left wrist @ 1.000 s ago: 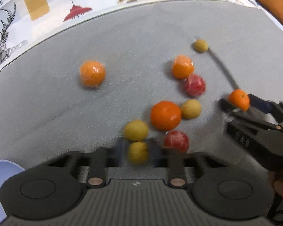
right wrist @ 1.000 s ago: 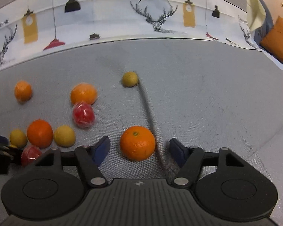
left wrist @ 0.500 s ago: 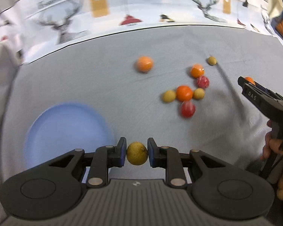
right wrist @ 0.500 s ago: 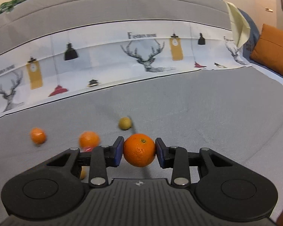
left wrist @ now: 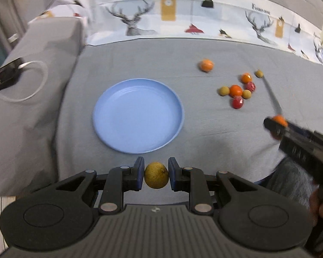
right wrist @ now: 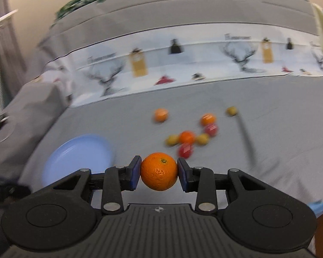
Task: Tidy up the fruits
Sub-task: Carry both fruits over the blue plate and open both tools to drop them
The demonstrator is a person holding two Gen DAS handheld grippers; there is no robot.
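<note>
My left gripper [left wrist: 156,174] is shut on a small yellow-green fruit [left wrist: 156,178], held just in front of the near rim of an empty blue plate [left wrist: 137,116]. My right gripper [right wrist: 159,171] is shut on an orange [right wrist: 159,171], held above the grey cloth; it also shows at the right of the left wrist view [left wrist: 278,121]. Several loose fruits lie in a cluster on the cloth: oranges [left wrist: 235,90], red fruits [left wrist: 237,102] and yellow ones [left wrist: 223,91]. One orange [left wrist: 206,65] lies apart, farther back.
The blue plate also shows at the left of the right wrist view [right wrist: 75,159]. A grey cushion [left wrist: 32,81] with a white ring on it rises at the left. A deer-print cloth [left wrist: 183,21] runs along the back. A thin grey rod [left wrist: 272,96] lies right of the cluster.
Both grippers rose and pulled back from the fruit cluster with their fruits. The left one swung left until the blue plate lay just ahead of it. The right gripper closed on the orange.
</note>
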